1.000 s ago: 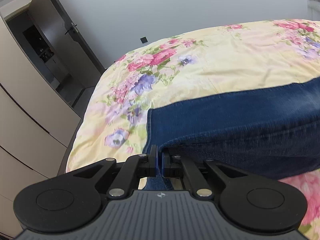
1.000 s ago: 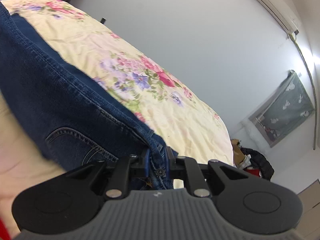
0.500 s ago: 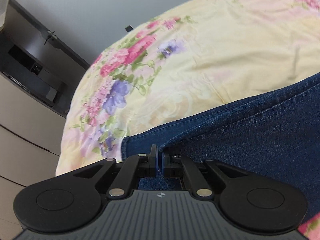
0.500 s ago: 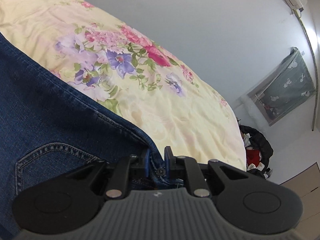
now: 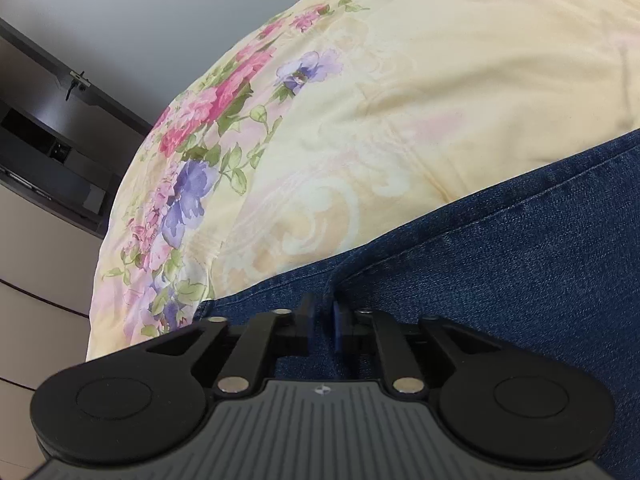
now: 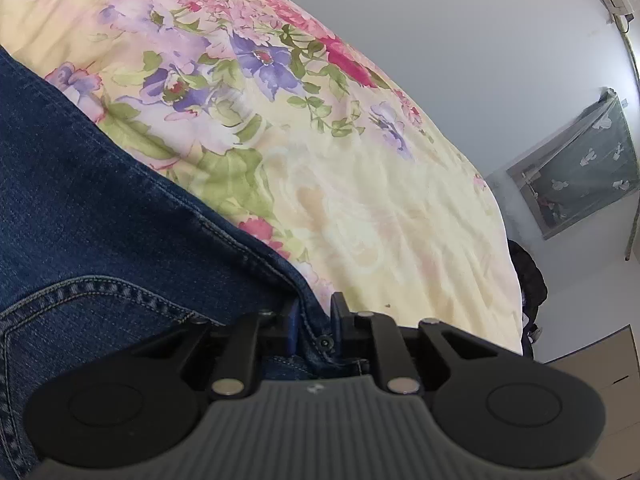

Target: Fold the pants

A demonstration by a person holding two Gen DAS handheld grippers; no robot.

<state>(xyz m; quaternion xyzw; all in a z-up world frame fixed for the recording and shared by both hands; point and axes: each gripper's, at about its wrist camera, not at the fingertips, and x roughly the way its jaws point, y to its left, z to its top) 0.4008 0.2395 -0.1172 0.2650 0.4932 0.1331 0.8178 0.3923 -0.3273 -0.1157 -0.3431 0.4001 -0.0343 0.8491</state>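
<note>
**Lowering jeans onto bed, grips loosening**

Showing no readable text or brand; only a small emblem on each gripper body. Left hand-held gripper (image 5: 321, 322): jaws have just been opening to a narrow gap, denim fold of the pants (image 5: 500, 280) between them, pads no longer pressing. Right hand-held gripper (image 6: 314, 322): jaws have just eased a bit, still pinching the waistband edge w/ rivet. Pants lie on the floral bedspread (image 5: 400, 100), back pocket (image 6: 80, 320) up.
</note>
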